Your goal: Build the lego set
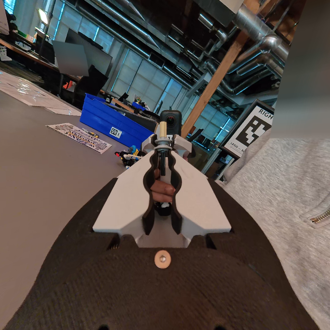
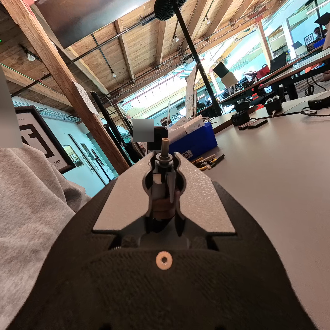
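A small lego axle assembly (image 1: 162,141) stands upright between my two grippers, which face each other tip to tip above the grey table (image 1: 35,178). It has a tan sleeve on top, grey bushes and a black axle below. My left gripper (image 1: 162,151) is shut on it. In the right wrist view the same assembly (image 2: 164,153) sits between the tips of my right gripper (image 2: 164,156), also shut on it. The right gripper shows beyond the left one's tips in the left wrist view (image 1: 180,144). A partly built lego model (image 1: 130,155) lies on the table behind.
A sticker sheet (image 1: 80,137), a blue bin (image 1: 114,123) and a paper sheet (image 1: 26,89) lie on the far table. The right wrist view shows the blue bin (image 2: 194,142), loose yellow and black pieces (image 2: 207,162) and black devices (image 2: 250,121). A grey sleeve (image 1: 276,196) is close by. The grippers are tip to tip, or close to it.
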